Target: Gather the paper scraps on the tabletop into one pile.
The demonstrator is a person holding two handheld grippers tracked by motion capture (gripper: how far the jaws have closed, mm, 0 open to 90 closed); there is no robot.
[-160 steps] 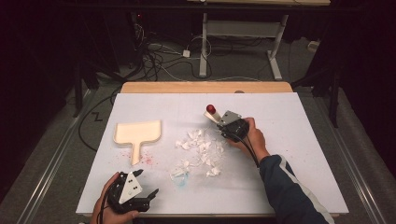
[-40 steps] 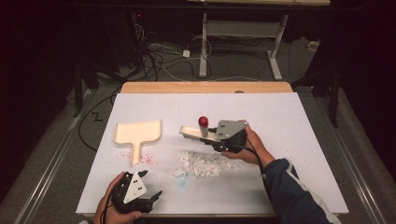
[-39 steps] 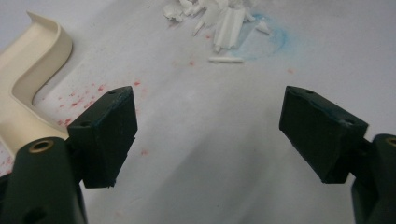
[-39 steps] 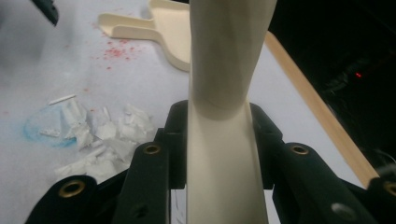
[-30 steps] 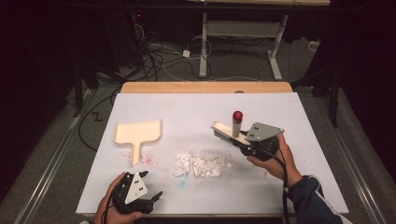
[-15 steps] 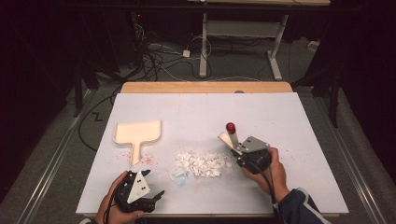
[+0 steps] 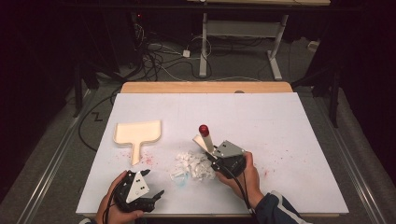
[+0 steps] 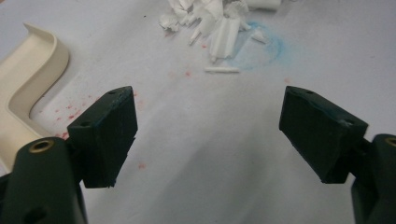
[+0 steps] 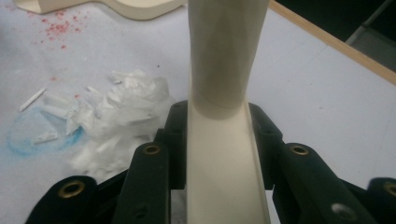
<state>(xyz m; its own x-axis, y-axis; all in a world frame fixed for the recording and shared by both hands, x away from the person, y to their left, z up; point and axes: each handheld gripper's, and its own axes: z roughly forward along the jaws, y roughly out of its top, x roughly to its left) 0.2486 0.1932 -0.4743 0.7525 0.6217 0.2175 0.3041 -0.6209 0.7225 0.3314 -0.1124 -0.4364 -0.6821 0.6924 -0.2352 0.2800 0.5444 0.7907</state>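
Right gripper [image 7: 211, 151]: you hold it near the middle of the sheet, just right of the scraps; its jaws are clamped on the cream handle of the brush [image 7: 204, 136], as the right gripper view shows [image 9: 224, 116].
Brush: its red-tipped end rises tilted toward the far left above the gripper; the working end is hidden, so you cannot tell whether it touches the sheet.
Left gripper [image 7: 150, 186]: you hold it at the near left edge of the sheet, jaws spread wide with nothing between them [image 8: 208, 135].
Scraps [image 7: 191, 165]: a white heap near the centre, over a faint blue ring, between your two grippers; in the left gripper view it lies beyond the jaws [image 8: 219, 23].
Dustpan [image 7: 137, 134]: cream, flat on the left part, handle pointing near; well apart from the heap.
Sheet [image 7: 289, 121]: white, with red specks; the far half and the whole right side lie bare.
Table [image 7: 205, 87]: its wooden edge shows along the far side of the sheet.
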